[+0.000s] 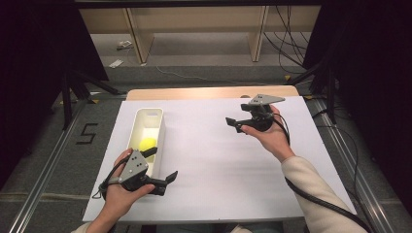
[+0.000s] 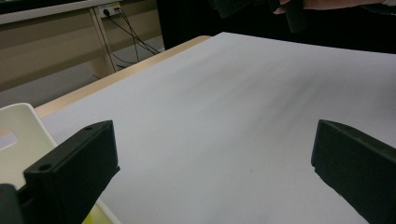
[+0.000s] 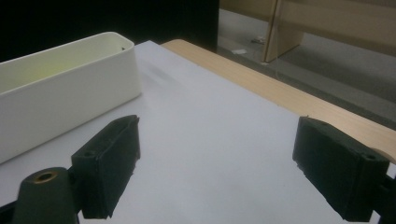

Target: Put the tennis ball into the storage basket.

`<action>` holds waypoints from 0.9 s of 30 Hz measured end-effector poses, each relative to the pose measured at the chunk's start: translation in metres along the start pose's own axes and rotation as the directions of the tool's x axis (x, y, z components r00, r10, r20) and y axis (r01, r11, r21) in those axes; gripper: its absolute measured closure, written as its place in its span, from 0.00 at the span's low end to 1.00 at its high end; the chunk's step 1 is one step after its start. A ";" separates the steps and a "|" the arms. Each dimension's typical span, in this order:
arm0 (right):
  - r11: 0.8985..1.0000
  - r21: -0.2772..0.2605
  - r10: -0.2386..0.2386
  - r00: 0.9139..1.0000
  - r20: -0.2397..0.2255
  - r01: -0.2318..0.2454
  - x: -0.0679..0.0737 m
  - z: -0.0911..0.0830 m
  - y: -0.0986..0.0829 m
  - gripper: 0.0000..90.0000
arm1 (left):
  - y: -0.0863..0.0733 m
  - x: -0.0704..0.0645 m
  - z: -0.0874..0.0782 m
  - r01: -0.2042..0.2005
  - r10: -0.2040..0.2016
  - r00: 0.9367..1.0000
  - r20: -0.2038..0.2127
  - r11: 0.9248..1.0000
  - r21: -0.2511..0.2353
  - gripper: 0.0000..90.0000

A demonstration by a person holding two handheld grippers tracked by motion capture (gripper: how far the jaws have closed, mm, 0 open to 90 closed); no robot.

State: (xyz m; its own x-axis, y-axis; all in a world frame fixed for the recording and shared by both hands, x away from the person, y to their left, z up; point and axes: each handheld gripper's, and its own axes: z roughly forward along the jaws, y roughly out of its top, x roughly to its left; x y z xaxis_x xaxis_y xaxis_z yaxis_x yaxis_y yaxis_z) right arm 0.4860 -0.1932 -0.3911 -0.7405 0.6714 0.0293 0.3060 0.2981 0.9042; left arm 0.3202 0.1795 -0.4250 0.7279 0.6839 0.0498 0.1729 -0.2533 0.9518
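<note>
Here, left gripper (image 1: 163, 167) fingers spread wide beside white bin (image 1: 141, 116), right gripper (image 1: 237, 115) likewise splayed, both grasping nothing.

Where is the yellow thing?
In the high view, the yellow object lies inside the white bin on the table's left side, just beyond the left gripper.

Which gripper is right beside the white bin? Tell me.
The left gripper, at the bin's near end by the yellow object. The right gripper hovers apart, across the white sheet.
</note>
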 end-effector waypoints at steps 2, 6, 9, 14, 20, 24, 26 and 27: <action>1.000 -0.001 0.004 1.000 0.006 -0.004 -0.001 -0.003 -0.003 0.17 | 0.000 0.000 0.000 -0.002 0.002 1.000 0.001 1.000 -0.001 0.00; 1.000 0.004 0.012 1.000 0.019 -0.012 -0.005 -0.011 -0.010 0.17 | 0.000 0.000 0.000 -0.001 0.001 1.000 0.000 1.000 0.000 0.00; 1.000 0.008 0.014 1.000 0.025 -0.015 -0.007 -0.016 -0.013 0.17 | 0.000 0.000 0.000 0.000 0.000 1.000 -0.002 1.000 0.000 0.00; 1.000 0.010 0.020 0.999 0.041 -0.021 -0.010 -0.024 -0.020 0.17 | 0.000 0.000 0.000 -0.002 0.002 1.000 -0.002 1.000 0.000 0.00; 0.999 0.008 0.031 0.998 0.058 -0.032 -0.014 -0.031 -0.027 0.17 | 0.000 0.000 0.000 -0.001 0.001 1.000 -0.002 1.000 0.000 0.00; 0.999 0.008 0.037 0.997 0.066 -0.038 -0.015 -0.036 -0.028 0.17 | 0.000 0.000 0.000 0.000 0.000 1.000 -0.002 1.000 0.000 0.00; 0.999 0.003 0.038 0.997 0.067 -0.038 -0.015 -0.038 -0.030 0.17 | 0.000 0.000 0.001 0.000 0.000 1.000 -0.001 1.000 0.002 0.00; 0.999 0.003 0.040 0.997 0.068 -0.041 -0.015 -0.039 -0.031 0.17 | 0.000 0.000 0.001 -0.001 0.001 1.000 0.001 1.000 0.002 0.00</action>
State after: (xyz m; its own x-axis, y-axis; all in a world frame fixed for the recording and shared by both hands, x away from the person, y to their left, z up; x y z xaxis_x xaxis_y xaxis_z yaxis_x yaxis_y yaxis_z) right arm 0.4644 -0.2387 -0.4026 -0.6852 0.7274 0.0366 0.3378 0.2729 0.9008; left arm 0.3208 0.1790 -0.4256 0.7286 0.6831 0.0505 0.1738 -0.2557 0.9510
